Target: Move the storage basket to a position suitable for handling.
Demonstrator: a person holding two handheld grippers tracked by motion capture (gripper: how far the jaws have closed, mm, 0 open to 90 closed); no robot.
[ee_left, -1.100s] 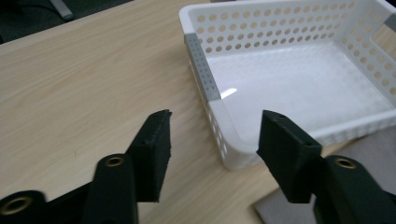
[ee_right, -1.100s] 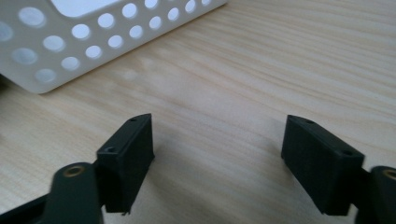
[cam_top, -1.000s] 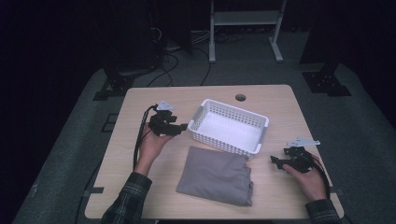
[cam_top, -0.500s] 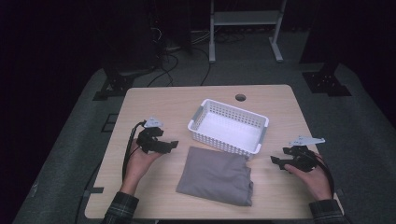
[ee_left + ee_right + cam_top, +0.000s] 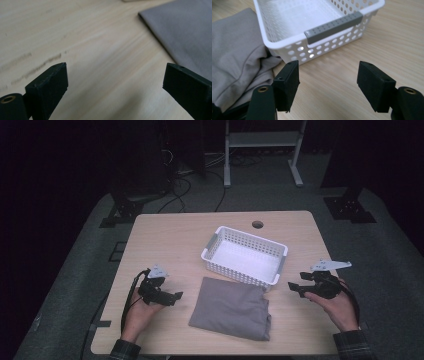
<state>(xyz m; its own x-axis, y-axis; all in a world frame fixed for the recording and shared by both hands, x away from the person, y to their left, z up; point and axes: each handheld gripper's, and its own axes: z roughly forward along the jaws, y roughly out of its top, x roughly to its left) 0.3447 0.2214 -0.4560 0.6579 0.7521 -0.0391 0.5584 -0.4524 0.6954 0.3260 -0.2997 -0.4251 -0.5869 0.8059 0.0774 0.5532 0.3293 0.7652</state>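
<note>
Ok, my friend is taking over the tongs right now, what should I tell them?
Left tongs: open, holding nothing, low over the table just left of the grey cloth.
Right tongs: open, holding nothing, right of the cloth, pointing at the white basket.
The cloth lies folded on the table in front of the basket, near side. The basket has nothing in it.
Done: nothing gripped yet.
Left: probably grab the cloth and put it in the basket.
</note>
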